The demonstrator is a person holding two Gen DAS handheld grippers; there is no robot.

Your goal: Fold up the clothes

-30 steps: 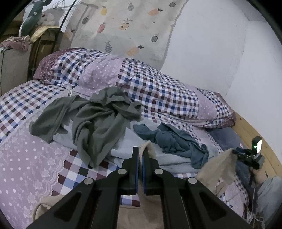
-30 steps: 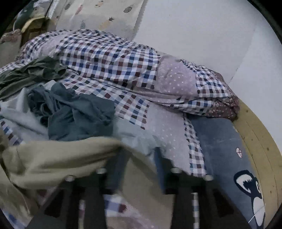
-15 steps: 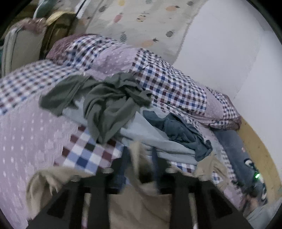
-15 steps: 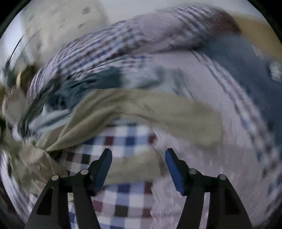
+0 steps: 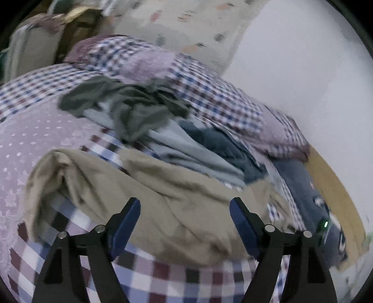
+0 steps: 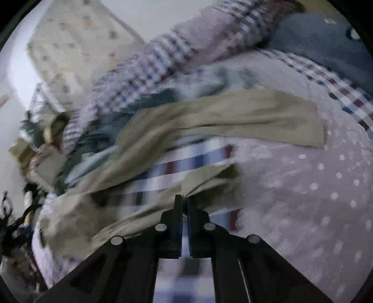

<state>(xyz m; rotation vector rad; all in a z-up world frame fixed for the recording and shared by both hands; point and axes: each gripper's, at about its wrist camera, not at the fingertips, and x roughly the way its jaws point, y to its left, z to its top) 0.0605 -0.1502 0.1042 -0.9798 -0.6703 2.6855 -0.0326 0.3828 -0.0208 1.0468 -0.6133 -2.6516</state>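
1. A beige garment (image 5: 181, 205) lies crumpled across the near part of a bed, on a bedspread (image 5: 35, 139) of lilac dotted fabric and blue, maroon and white checks. In the right wrist view the same beige garment (image 6: 233, 116) stretches in long strips across the cover, one flat end reaching out over the dotted lilac patch.
2. The left gripper (image 5: 185, 205) hangs just above the beige cloth with its two blue-padded fingers spread wide apart and nothing between them.
3. The right gripper (image 6: 185, 201) has its fingers pressed together, pinching an edge of the beige garment at their tips.
4. Just behind the beige garment sits a pile of other clothes: a pale blue-grey garment (image 5: 186, 153), a dark teal garment (image 5: 219, 144) resting on it, and an olive-green garment (image 5: 130, 105) draped over the far left of the heap.
5. Behind the pile, a rolled checked duvet (image 5: 209, 93) runs along the far side of the bed.
6. Beyond the bed is a white wall (image 5: 291, 58) with a pale patterned cloth (image 5: 181, 21) hanging on it.
7. Both views are blurred.
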